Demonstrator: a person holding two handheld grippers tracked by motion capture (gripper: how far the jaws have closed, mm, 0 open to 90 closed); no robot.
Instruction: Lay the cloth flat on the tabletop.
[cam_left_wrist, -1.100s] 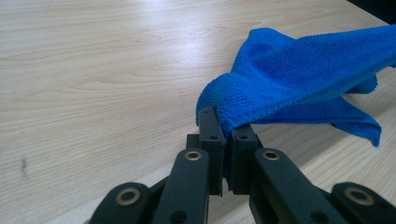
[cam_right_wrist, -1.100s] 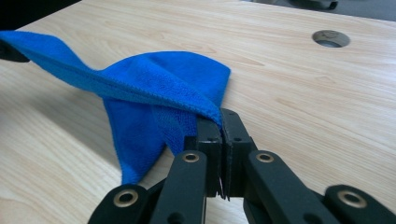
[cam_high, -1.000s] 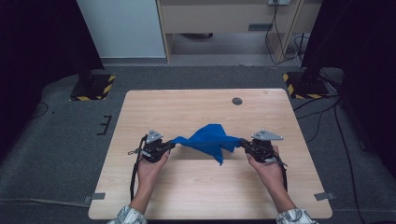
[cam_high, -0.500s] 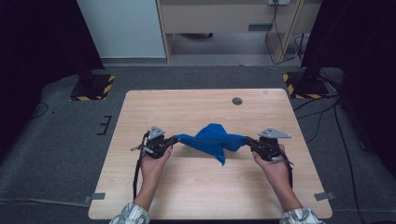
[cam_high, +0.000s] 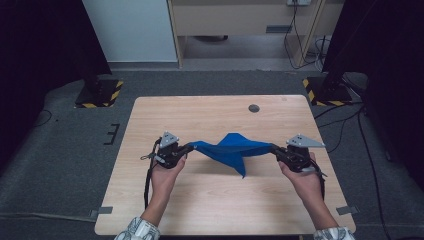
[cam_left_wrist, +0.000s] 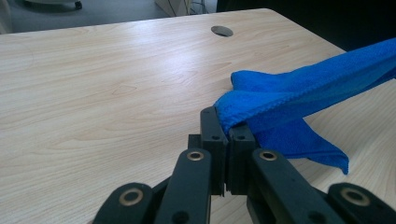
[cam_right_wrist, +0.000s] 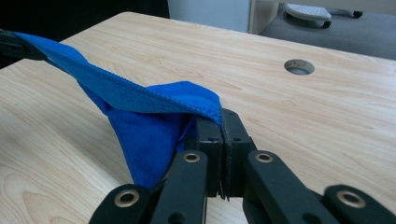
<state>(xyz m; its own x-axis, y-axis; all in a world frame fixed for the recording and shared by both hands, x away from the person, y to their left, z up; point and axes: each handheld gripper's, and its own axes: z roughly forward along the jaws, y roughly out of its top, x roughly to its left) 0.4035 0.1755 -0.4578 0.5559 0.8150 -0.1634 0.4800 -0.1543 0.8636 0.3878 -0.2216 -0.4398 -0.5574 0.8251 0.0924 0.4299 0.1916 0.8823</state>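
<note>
A blue cloth (cam_high: 231, 148) hangs stretched between the two grippers over the middle of the wooden table (cam_high: 215, 115). My left gripper (cam_high: 190, 146) is shut on the cloth's left corner, and my right gripper (cam_high: 273, 148) is shut on its right corner. The cloth's middle sags, with one point drooping toward the table. In the left gripper view the jaws (cam_left_wrist: 228, 132) pinch the blue cloth (cam_left_wrist: 299, 98), which runs off to the right. The right gripper view shows its jaws (cam_right_wrist: 220, 122) clamped on a hemmed edge of the cloth (cam_right_wrist: 140, 112).
A round cable hole (cam_high: 254, 108) sits in the table's far right part. Dark stands with yellow-black striped bases (cam_high: 100, 92) flank the table on the grey floor. A cabinet (cam_high: 132, 30) stands beyond the far edge.
The right gripper has moved outward to the right, pulling the cloth tauter between the two hands. The left gripper has barely moved.
</note>
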